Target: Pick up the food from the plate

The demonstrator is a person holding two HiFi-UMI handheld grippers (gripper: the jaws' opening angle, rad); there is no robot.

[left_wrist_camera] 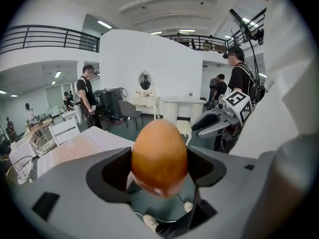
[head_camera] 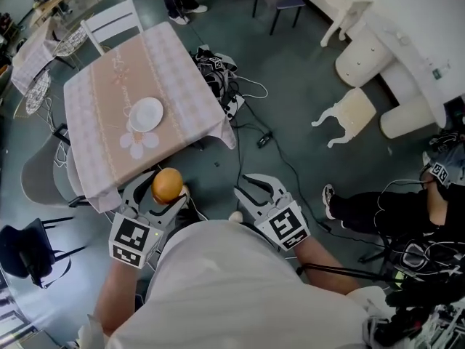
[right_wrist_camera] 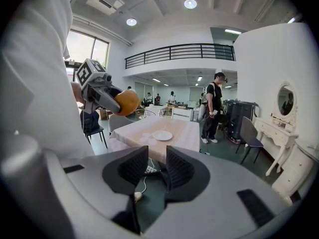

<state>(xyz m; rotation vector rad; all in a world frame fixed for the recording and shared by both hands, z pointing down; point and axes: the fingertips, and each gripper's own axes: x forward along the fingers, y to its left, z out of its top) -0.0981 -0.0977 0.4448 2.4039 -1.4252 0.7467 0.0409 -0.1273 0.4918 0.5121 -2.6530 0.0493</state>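
An egg-shaped orange-brown piece of food (head_camera: 167, 185) is clamped between the fingers of my left gripper (head_camera: 166, 189), held in the air just off the near corner of the table (head_camera: 102, 86). In the left gripper view the food (left_wrist_camera: 159, 153) fills the gap between the jaws. The white plate (head_camera: 146, 113) sits bare on the pink tablecloth, and shows small in the right gripper view (right_wrist_camera: 162, 135). My right gripper (head_camera: 245, 185) hovers beside the left one, over the floor, jaws apart with nothing between them (right_wrist_camera: 157, 166).
A white chair (head_camera: 112, 22) stands at the table's far side and a grey chair (head_camera: 40, 173) at its left. Cables (head_camera: 225, 86) lie on the floor right of the table. White furniture pieces (head_camera: 349, 115) and a seated person (head_camera: 392, 209) are at the right.
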